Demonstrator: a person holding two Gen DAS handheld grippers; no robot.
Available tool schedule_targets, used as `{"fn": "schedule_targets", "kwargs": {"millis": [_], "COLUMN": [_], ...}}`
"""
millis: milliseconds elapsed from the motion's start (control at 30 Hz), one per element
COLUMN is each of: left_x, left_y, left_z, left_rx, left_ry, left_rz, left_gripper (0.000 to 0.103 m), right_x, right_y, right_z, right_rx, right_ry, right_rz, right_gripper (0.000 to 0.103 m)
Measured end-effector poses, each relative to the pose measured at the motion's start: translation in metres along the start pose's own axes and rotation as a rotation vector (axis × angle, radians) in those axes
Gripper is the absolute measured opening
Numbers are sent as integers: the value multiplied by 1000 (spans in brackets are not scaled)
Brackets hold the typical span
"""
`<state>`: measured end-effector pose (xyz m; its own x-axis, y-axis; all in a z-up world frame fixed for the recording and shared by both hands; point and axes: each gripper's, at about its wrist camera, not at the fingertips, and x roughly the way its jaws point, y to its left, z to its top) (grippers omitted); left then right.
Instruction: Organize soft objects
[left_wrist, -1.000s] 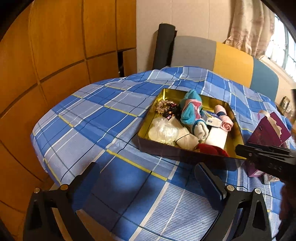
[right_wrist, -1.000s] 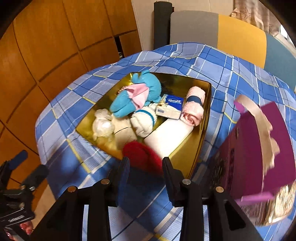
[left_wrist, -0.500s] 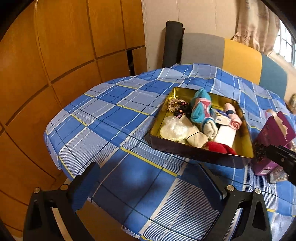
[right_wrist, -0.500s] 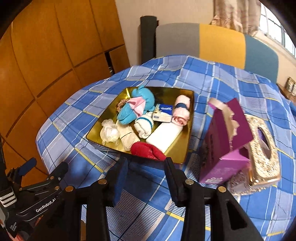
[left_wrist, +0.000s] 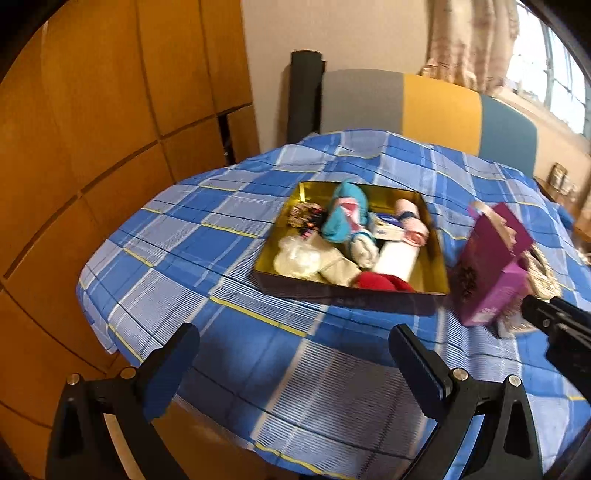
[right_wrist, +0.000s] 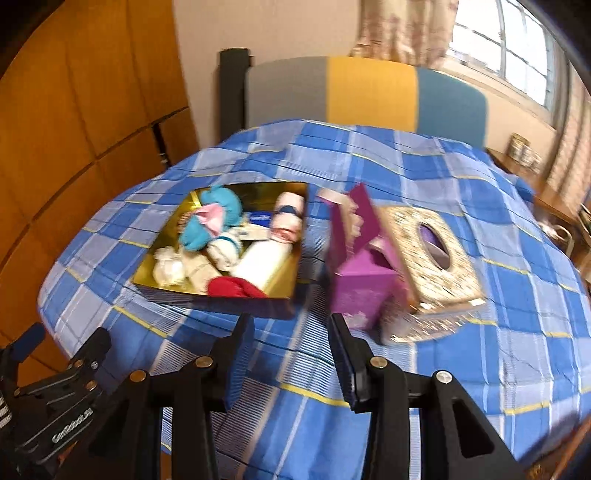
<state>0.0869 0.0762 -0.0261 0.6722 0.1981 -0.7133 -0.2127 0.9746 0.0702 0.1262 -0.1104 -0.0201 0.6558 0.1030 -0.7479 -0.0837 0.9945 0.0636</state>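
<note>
A gold-lined tray (left_wrist: 432, 254) (right_wrist: 295, 273) sits on the blue checked tablecloth (left_wrist: 207, 258). It holds soft things: a blue and pink sock bundle (left_wrist: 343, 214) (right_wrist: 214, 221), a pink rolled cloth (left_wrist: 410, 225) (right_wrist: 288, 218), a white roll (left_wrist: 397, 256), a red cloth (left_wrist: 380, 284) (right_wrist: 232, 288), a clear plastic bundle (left_wrist: 295, 254) and a dark scrunchie (left_wrist: 304, 218). My left gripper (left_wrist: 291, 354) is open and empty, back from the tray over the table's near edge. My right gripper (right_wrist: 291, 350) is open and empty, in front of the tray's right corner.
An open purple box (left_wrist: 491, 266) (right_wrist: 358, 266) stands right of the tray, with a glittery tissue box (right_wrist: 432, 258) beside it. A grey, yellow and teal chair back (right_wrist: 365, 96) stands behind the table. Wooden panels (left_wrist: 92, 129) line the left wall.
Both grippers have pulled back and up from the tray, so more of the table shows. The tissue box has come into the right wrist view.
</note>
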Motion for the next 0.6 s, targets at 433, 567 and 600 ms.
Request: {"fn": "schedule_targets", "kwargs": {"millis": [433, 567, 600], "left_x": [-22, -20, -20], "left_y": [-9, -10, -10], "left_z": [-4, -5, -5], "left_rx": [14, 18, 19], "left_ry": [14, 24, 23], "left_rz": [-40, -41, -42], "left_gripper": [103, 103, 103], "right_x": [-25, -29, -30], "right_y": [-19, -18, -18], "right_z": [-20, -21, -21], "right_rx": [54, 58, 59], "right_ry": [-7, -11, -13], "right_rz": [-83, -80, -79], "right_gripper": [42, 42, 42]}}
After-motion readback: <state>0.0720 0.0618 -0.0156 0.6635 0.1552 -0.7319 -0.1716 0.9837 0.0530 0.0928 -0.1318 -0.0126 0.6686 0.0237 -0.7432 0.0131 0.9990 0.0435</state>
